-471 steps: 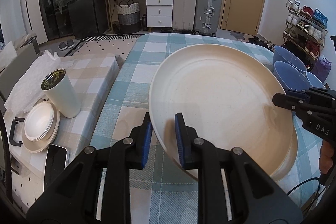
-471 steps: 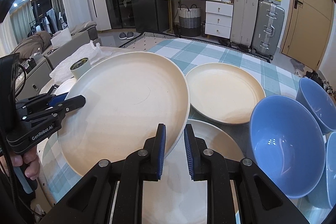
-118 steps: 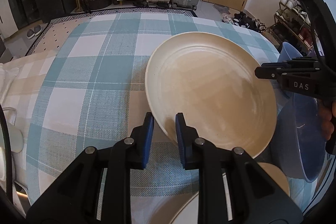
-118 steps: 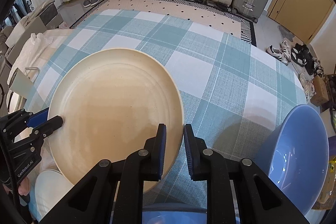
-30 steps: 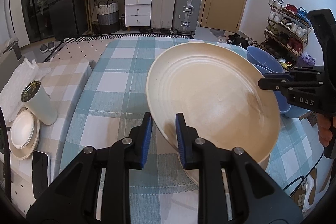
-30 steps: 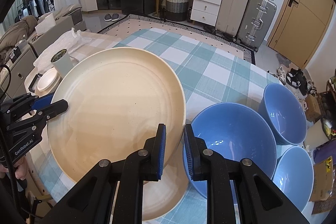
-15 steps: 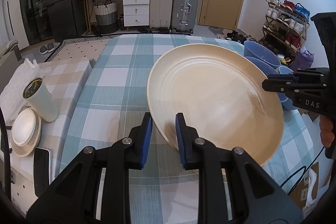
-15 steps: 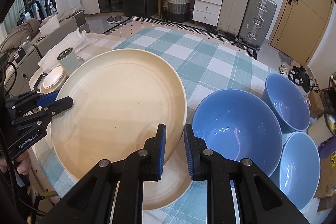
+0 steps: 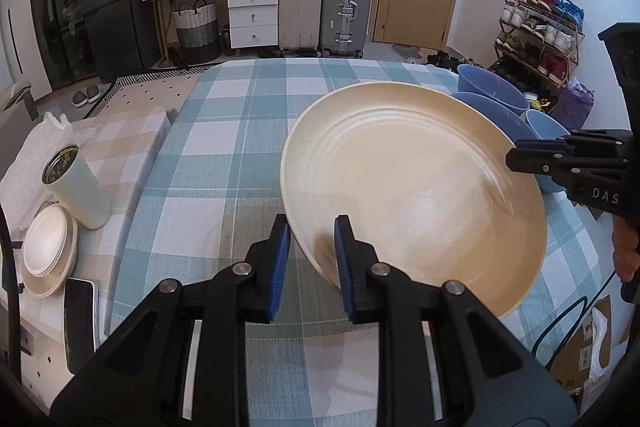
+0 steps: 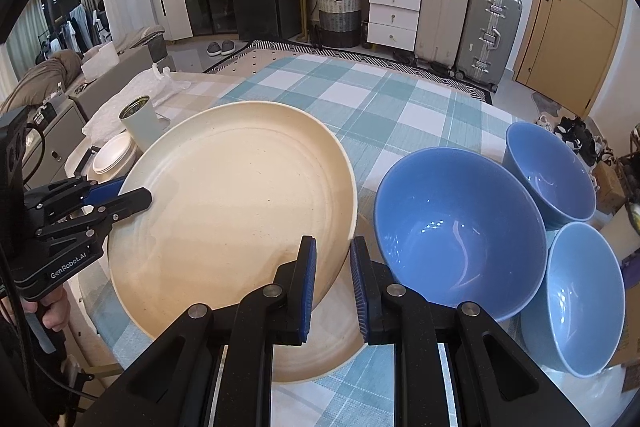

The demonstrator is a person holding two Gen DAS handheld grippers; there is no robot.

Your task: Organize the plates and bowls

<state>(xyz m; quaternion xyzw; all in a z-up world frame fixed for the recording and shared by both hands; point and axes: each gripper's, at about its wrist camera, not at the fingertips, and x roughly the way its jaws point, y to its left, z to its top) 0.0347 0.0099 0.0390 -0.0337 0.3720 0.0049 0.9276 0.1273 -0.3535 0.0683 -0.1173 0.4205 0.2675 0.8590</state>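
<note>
A large cream plate (image 9: 416, 187) (image 10: 232, 211) is held between both grippers above the checked table. My left gripper (image 9: 310, 259) is shut on its near rim and shows in the right wrist view (image 10: 120, 197). My right gripper (image 10: 332, 279) is shut on the opposite rim and shows in the left wrist view (image 9: 532, 157). A second cream plate (image 10: 328, 347) lies on the table right under the held one. Three blue bowls stand to the right: a large one (image 10: 460, 231), one behind (image 10: 552, 171) and one in front (image 10: 584, 299).
The teal checked tablecloth (image 9: 224, 155) covers the table. A side surface on the left holds a pale cylinder cup (image 9: 76, 183), a stack of small white plates (image 9: 46, 251) and a phone (image 9: 80, 319). Suitcases, drawers and a shoe rack stand beyond.
The held plate has moved lower and a little nearer over the plate on the table. Both grippers keep their hold on its rim.
</note>
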